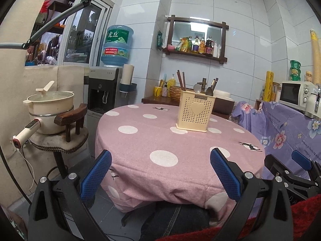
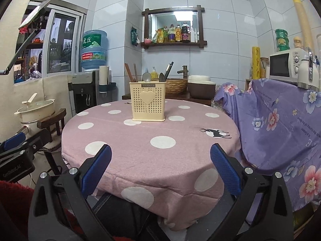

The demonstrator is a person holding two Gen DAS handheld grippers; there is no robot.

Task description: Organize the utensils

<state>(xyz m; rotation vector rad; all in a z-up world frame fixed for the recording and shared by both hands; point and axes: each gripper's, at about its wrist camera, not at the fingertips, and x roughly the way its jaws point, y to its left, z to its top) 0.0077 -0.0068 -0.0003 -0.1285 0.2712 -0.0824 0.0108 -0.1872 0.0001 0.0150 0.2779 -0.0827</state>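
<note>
Nearby, a pot (image 1: 50, 108) and microwave (image 2: 284, 65) flank the utensil holder (image 2: 148, 100).

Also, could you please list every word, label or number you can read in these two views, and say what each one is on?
"JIANHAO": plate on the cream utensil holder.
"虎丘": label of the blue water jug.
"GenRobot.AI": body of the left gripper, white print, partly dim.
"is the honey of the flower": purple floral cloth, printed sideways.
Red band on the jug, sauce bottles, microwave dials: too small to read.
</note>
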